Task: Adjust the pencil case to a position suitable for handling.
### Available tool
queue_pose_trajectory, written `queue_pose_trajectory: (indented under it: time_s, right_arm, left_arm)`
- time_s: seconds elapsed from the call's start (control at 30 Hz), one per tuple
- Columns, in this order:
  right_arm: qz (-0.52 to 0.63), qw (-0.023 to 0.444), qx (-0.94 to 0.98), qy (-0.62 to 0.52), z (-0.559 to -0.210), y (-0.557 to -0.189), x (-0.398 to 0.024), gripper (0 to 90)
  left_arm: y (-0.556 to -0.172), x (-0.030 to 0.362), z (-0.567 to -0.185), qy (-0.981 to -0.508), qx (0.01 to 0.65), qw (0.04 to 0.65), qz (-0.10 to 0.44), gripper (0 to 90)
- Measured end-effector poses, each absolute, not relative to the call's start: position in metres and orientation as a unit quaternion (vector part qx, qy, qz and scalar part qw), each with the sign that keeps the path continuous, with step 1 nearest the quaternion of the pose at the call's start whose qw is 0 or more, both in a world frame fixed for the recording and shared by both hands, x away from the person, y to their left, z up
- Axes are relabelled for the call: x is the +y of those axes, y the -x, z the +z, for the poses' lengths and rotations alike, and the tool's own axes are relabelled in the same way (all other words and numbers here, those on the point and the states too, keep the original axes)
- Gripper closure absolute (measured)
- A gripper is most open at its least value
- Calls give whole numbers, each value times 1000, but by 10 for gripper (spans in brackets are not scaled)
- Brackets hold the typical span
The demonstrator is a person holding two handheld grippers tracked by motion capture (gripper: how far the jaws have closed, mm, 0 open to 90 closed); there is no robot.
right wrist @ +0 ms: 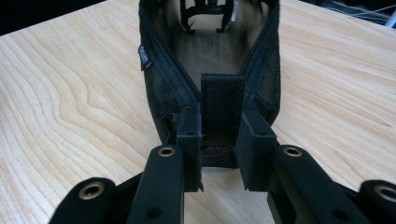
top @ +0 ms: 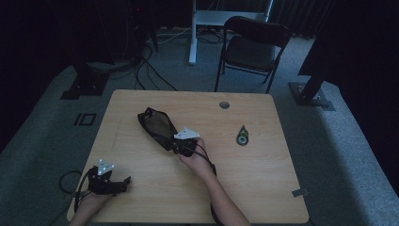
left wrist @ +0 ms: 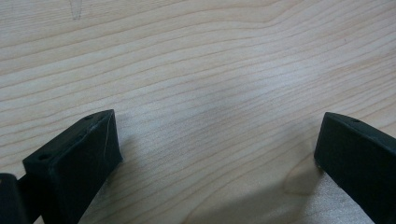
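Far L of the high view, the left gripper (top: 123,181) is seen resting near the front L corner of the table (top: 263,179), held by the person's left hand (top: 94,197), w/ its cable looped off the table edge. In the left gripper view its jaws are spread wide apart; nothing but bare wood grain is seen btwn them, so they are released and nothing is gripped.

Toward the middle, a black mesh pouch (top: 157,126) is laid on the tabletop, running diagonally from the back-L toward the centre, its mouth gaping. In the right gripper view the pouch (right wrist: 163,88) is seen lengthwise, w/ mesh walls standing up on both sides and a black fabric tab (right wrist: 222,105) at its near end.

Just R of the pouch, the right gripper (top: 176,145) is held by the right hand (top: 197,157), forearm coming in from the bottom edge. Its jaws are clenched on the near end of the pouch: in the right gripper view the tab is pinched btwn the two pads at the right gripper (right wrist: 218,140).

Further R, a small dark teardrop-shaped item w/ a round middle (top: 242,136) is seen lying apart from the pouch; what it is can't be told. Behind it, a round cable hole (top: 224,104) is set in the tabletop near the back edge. Beyond the table, a folding chair (top: 251,47) is seen on the carpet.
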State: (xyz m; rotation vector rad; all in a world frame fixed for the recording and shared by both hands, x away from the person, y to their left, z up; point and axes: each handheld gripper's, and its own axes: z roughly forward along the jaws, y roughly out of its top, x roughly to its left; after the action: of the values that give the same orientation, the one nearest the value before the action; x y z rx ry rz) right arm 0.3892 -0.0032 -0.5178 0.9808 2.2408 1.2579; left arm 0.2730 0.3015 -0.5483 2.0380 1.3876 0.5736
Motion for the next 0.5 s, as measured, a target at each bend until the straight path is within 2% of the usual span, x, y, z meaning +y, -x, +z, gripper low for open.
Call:
queue_pose_trajectory:
  time_s: [0.5]
  right_arm:
    - [435, 215, 790, -374, -518, -385, -30, 729]
  left_arm:
    - [-273, 301, -548, -768, 523, 300, 216, 4]
